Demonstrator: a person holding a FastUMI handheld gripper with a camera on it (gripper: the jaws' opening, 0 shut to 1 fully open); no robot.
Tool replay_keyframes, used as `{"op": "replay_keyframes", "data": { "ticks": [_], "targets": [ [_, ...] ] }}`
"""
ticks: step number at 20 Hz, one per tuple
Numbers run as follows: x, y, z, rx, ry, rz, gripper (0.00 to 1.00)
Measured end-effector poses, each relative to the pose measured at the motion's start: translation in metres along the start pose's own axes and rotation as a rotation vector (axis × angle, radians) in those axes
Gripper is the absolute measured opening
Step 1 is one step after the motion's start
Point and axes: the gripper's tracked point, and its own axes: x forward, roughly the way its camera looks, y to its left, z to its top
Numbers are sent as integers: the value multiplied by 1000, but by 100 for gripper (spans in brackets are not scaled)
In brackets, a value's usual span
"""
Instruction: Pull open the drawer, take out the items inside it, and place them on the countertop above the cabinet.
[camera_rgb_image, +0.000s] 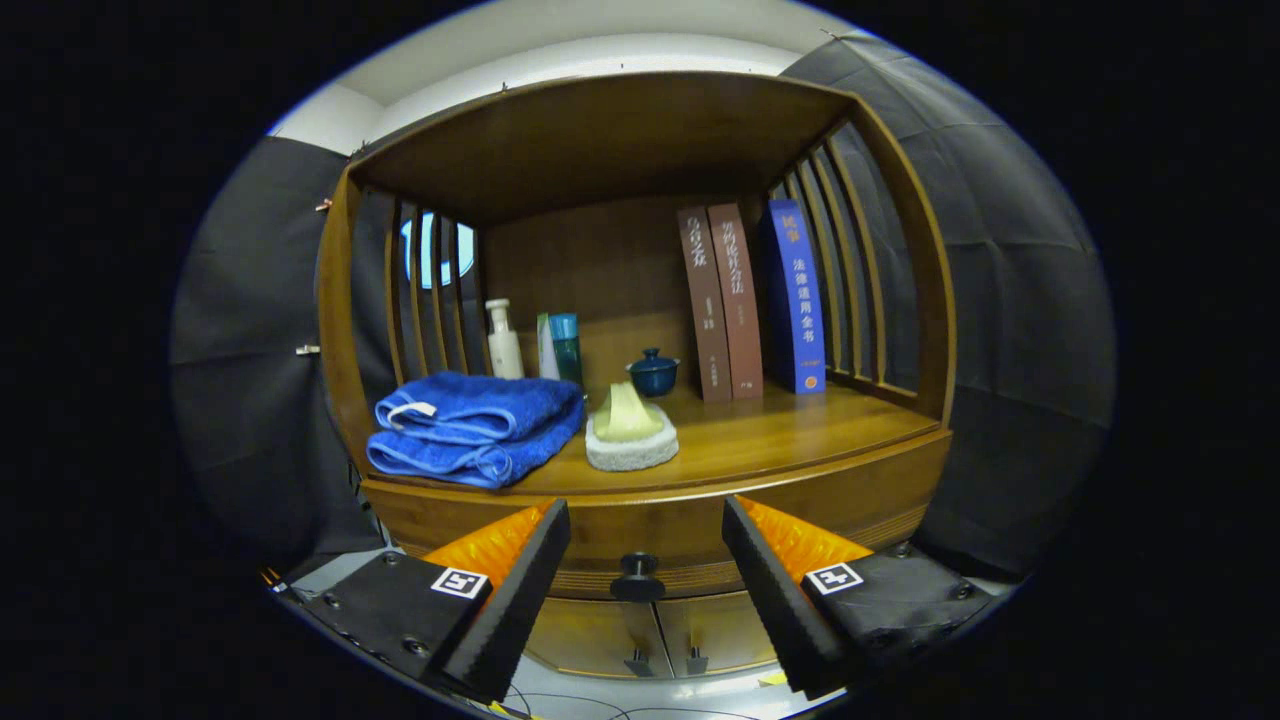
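A wooden cabinet faces me with its drawer closed under the countertop. The drawer's round black knob sits midway between my two fingers, a little ahead of the tips. My gripper is open, its black ridged fingers spread wide to either side of the knob and touching nothing. The drawer's contents are hidden.
On the countertop lie a folded blue towel at the left, a white and yellow sponge in the middle, a small blue lidded pot, bottles and three upright books at the back. Two small doors with handles sit below the drawer.
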Motion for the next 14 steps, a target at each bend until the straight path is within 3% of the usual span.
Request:
{"op": "replay_keyframes", "data": {
  "ticks": [14],
  "targets": [
    [-51,28,169,-83,-123,79,99]
  ]
}}
